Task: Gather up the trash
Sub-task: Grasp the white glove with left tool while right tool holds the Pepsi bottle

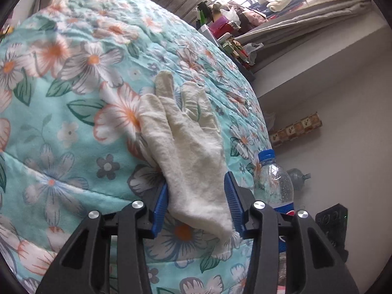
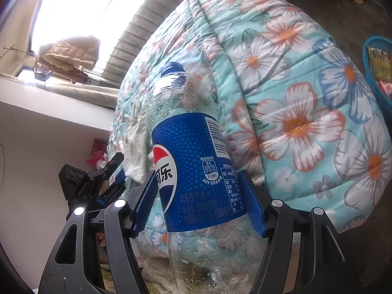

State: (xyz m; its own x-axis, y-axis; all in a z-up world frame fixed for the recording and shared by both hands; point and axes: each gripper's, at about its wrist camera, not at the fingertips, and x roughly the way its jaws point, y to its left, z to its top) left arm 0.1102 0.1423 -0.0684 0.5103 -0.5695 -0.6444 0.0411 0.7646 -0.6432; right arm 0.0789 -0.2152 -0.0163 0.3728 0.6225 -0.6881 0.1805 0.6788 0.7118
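A cream cloth glove (image 1: 193, 147) lies flat on the floral quilt (image 1: 73, 98), fingers pointing away. My left gripper (image 1: 196, 183) straddles its cuff; the blue pads (image 1: 161, 203) sit at both edges, and the cloth is not bunched. An empty clear Pepsi bottle (image 2: 196, 171) with a blue cap and blue label stands upright in my right gripper (image 2: 197, 178), whose pads press on both sides of the label. From the left wrist view, the bottle (image 1: 274, 181) shows just right of the glove. In the right wrist view, the glove (image 2: 134, 147) and the left gripper (image 2: 115, 171) are at the left.
The quilt (image 2: 294, 98) covers a bed that fills most of both views. A teal basket (image 2: 377, 73) holding packets sits at the right. A patterned roll (image 1: 296, 129) and a water jug (image 1: 297, 176) lie on the floor by the wall. Clutter (image 1: 232, 24) is piled near the window.
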